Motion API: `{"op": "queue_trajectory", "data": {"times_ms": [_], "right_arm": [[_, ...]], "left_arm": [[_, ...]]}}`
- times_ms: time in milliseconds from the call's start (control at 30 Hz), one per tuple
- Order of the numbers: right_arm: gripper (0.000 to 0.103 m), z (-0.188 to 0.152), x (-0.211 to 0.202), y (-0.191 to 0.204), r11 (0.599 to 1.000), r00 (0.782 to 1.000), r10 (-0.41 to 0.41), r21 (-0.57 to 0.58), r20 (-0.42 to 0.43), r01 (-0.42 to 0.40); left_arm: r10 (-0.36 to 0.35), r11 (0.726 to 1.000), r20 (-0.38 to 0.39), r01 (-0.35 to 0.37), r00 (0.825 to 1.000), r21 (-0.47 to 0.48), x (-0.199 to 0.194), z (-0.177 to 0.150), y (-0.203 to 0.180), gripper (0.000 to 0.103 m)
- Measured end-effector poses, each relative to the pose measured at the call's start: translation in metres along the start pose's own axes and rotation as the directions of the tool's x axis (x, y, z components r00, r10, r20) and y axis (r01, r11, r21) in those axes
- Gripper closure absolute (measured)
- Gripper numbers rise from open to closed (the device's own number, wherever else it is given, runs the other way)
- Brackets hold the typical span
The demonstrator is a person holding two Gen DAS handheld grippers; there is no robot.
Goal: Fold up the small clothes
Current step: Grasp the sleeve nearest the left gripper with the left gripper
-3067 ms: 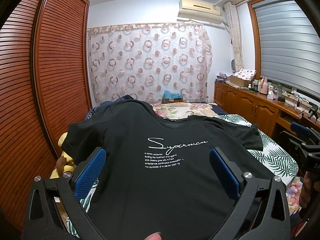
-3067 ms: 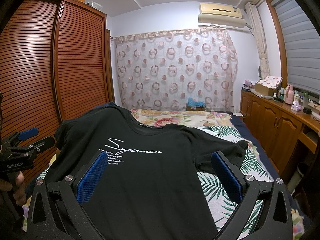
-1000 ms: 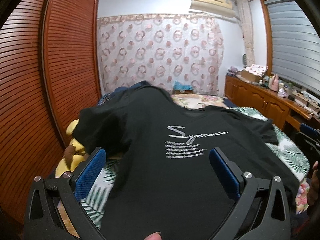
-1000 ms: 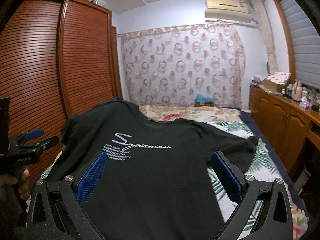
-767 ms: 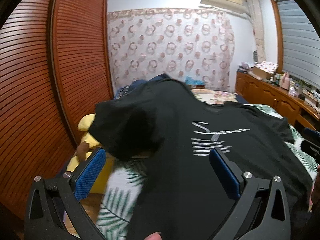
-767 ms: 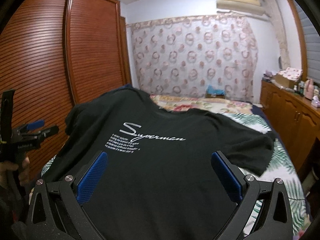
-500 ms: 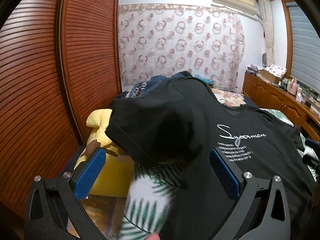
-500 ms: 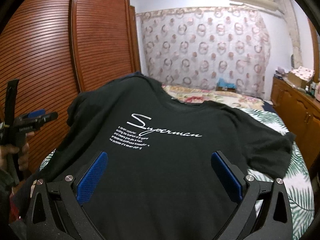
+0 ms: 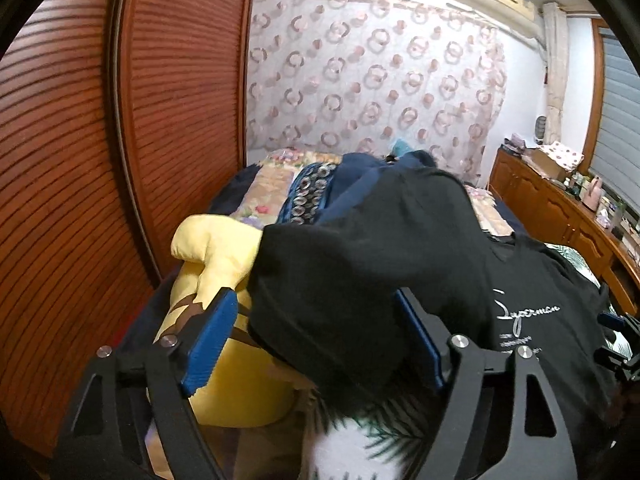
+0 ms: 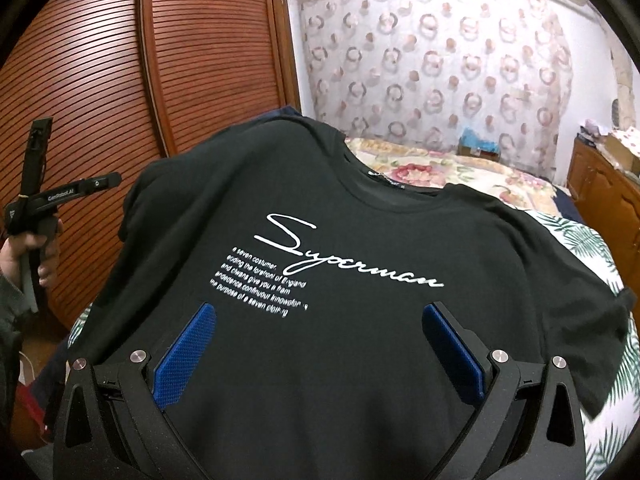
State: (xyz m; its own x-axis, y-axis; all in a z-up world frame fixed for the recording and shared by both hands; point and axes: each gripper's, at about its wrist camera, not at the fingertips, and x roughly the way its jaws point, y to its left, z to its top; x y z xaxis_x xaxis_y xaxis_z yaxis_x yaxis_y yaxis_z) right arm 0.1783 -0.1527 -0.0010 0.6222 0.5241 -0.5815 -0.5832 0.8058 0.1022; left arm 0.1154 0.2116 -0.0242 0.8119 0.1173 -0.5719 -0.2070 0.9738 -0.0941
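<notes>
A black T-shirt (image 10: 360,320) with white "Superman" script lies spread front-up on the bed. Its left sleeve (image 9: 340,288) hangs over a pile at the bed's left side. My left gripper (image 9: 316,336) is open, its blue pads on either side of that sleeve's edge, not closed on it. My right gripper (image 10: 320,344) is open and empty, hovering over the shirt's lower chest below the print. The left gripper also shows in the right wrist view (image 10: 60,200), held at the far left.
A yellow plush toy (image 9: 216,272) and dark blue clothes (image 9: 352,184) lie under the sleeve at the bed's left. The leaf-print bedsheet (image 10: 592,248) shows at the right. A wooden louvred wardrobe (image 9: 100,160) stands left, a wooden dresser (image 9: 560,208) right.
My left gripper has swung left, from over the shirt's chest to its left sleeve. My right gripper has moved left and closer over the print. Both stayed open.
</notes>
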Motion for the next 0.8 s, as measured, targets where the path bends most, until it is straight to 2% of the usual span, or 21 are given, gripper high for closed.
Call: {"op": "queue_trajectory", "data": {"times_ms": [200, 367, 433, 500, 533, 567, 600, 633, 667, 800], "right_arm": [[0.0, 0.019, 0.024, -0.003, 1.0, 0.999, 0.021, -0.007, -0.043, -0.022], [0.0, 0.027, 0.045, -0.003, 0.999, 0.996, 0.035, -0.019, -0.088, -0.037], [0.0, 0.029, 0.048, -0.003, 0.999, 0.995, 0.038, -0.022, -0.097, -0.041], [0.0, 0.03, 0.05, -0.002, 0.999, 0.994, 0.041, -0.022, -0.101, -0.043], [0.0, 0.03, 0.051, -0.002, 0.999, 0.994, 0.043, -0.02, -0.104, -0.045], [0.0, 0.03, 0.052, -0.002, 0.999, 0.993, 0.045, -0.019, -0.107, -0.047], [0.0, 0.029, 0.053, -0.001, 0.999, 0.993, 0.046, -0.018, -0.111, -0.048], [0.0, 0.028, 0.053, -0.001, 0.999, 0.993, 0.041, -0.014, -0.111, -0.043], [0.0, 0.028, 0.055, -0.001, 0.999, 0.993, 0.04, -0.014, -0.113, -0.042], [0.0, 0.028, 0.054, -0.002, 0.999, 0.993, 0.041, -0.008, -0.11, -0.042]], "left_arm": [[0.006, 1.0, -0.083, -0.009, 0.997, -0.03, 0.029, -0.009, 0.015, 0.024], [-0.049, 0.997, -0.104, 0.042, 0.993, -0.072, 0.039, -0.013, 0.022, 0.025], [-0.077, 0.994, -0.095, 0.07, 0.992, -0.083, 0.039, -0.014, 0.024, 0.034], [-0.109, 0.99, -0.083, 0.101, 0.991, -0.096, 0.037, -0.013, 0.026, 0.05], [-0.107, 0.99, -0.078, 0.1, 0.991, -0.097, 0.034, -0.013, 0.025, 0.053], [-0.101, 0.991, -0.074, 0.094, 0.992, -0.092, 0.031, -0.012, 0.026, 0.065], [-0.096, 0.992, -0.066, 0.09, 0.993, -0.085, 0.028, -0.011, 0.025, 0.071], [-0.084, 0.994, -0.058, 0.079, 0.995, -0.075, 0.024, -0.01, 0.023, 0.073], [-0.076, 0.995, -0.053, 0.072, 0.996, -0.068, 0.023, -0.008, 0.023, 0.082], [-0.05, 0.998, -0.013, 0.049, 0.999, -0.045, 0.008, -0.002, 0.02, 0.093]]}}
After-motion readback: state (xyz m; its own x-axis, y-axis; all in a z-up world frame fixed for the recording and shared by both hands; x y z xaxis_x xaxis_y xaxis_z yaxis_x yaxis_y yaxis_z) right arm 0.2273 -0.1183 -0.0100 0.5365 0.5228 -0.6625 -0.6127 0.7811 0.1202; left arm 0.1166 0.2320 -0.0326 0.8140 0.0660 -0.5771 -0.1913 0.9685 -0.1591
